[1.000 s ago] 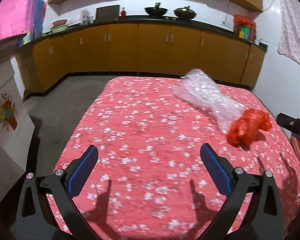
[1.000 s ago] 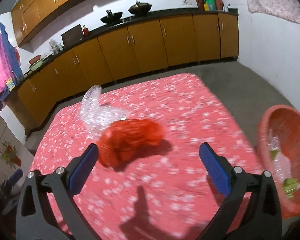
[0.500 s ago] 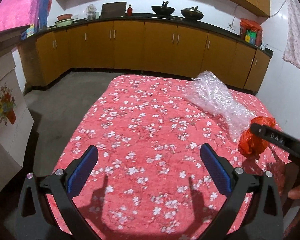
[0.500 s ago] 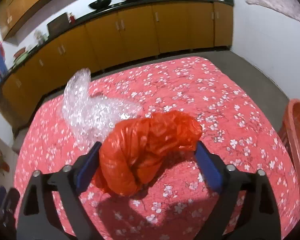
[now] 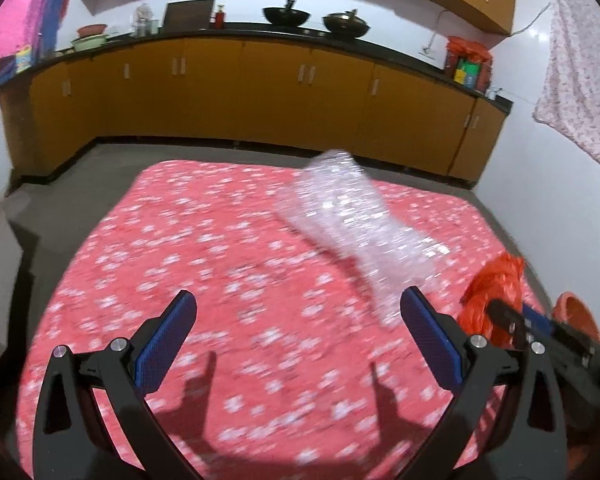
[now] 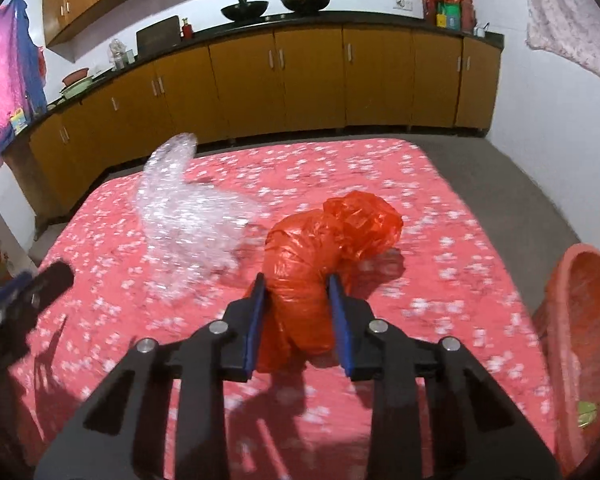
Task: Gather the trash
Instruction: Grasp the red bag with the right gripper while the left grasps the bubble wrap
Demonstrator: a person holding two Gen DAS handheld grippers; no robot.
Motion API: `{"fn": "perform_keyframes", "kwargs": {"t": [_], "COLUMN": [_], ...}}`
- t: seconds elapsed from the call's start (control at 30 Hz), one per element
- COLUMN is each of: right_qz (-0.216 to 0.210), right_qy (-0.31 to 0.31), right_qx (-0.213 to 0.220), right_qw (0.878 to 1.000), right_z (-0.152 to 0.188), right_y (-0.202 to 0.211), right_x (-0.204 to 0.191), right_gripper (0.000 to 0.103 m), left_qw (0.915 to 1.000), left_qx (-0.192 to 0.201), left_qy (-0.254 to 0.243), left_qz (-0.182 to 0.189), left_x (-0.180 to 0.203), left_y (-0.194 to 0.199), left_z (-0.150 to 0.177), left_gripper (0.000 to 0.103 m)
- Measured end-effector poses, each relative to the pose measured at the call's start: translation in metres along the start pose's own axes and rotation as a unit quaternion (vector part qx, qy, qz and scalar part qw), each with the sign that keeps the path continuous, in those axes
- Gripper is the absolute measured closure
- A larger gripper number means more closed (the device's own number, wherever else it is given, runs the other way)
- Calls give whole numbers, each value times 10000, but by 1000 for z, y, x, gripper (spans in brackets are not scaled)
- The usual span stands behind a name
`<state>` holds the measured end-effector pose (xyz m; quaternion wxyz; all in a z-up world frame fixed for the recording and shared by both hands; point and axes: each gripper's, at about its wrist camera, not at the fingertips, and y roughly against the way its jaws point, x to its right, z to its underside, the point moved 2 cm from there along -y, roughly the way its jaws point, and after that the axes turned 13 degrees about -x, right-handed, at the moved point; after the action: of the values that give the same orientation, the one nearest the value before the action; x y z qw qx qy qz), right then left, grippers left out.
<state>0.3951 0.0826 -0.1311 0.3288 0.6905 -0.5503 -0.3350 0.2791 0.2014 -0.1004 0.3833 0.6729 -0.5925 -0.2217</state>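
Observation:
A crumpled red plastic bag lies on the red flowered tablecloth. My right gripper is around the bag's near end; its jaws are closing and both blue pads press into the plastic. In the left wrist view the same bag shows at the right with the right gripper's fingers on it. A clear sheet of bubble wrap lies just beyond and to the right of my left gripper, which is open and holds nothing. The bubble wrap sits left of the bag.
An orange plastic basket with some scraps inside stands off the table's right edge, also seen as the basket rim. Yellow kitchen cabinets run along the far wall behind a strip of grey floor.
My right gripper came forward and down around the red bag and narrowed from wide open onto it. My left gripper shifted across the table towards the bubble wrap, still open.

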Motion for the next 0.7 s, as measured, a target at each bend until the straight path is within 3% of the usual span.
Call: {"fn": "perform_keyframes", "kwargs": {"t": [0.2, 0.33, 0.5, 0.6, 0.7], "right_qz": [63, 35, -15, -36, -70], "right_qy": [-331, -417, -386, -331, -344], "right_qx": [57, 45, 23, 14, 12], "right_qw": [9994, 9991, 9992, 9994, 9994], "right_z": [4, 6, 7, 7, 7], "right_y": [7, 10, 11, 11, 11], "right_x": [38, 52, 56, 54, 53], "right_gripper": [74, 74, 74, 74, 74], "left_qw": [9995, 9985, 9954, 9947, 9947], "left_qx": [-194, -440, -890, -975, -968], "left_qy": [-17, 128, 255, 237, 155], "left_qz": [263, 309, 237, 224, 302], "left_x": [34, 48, 55, 54, 54], "left_y": [-27, -49, -78, -84, -82], "left_z": [-23, -36, -44, -41, -38], "left_gripper": [3, 10, 27, 43, 66]}}
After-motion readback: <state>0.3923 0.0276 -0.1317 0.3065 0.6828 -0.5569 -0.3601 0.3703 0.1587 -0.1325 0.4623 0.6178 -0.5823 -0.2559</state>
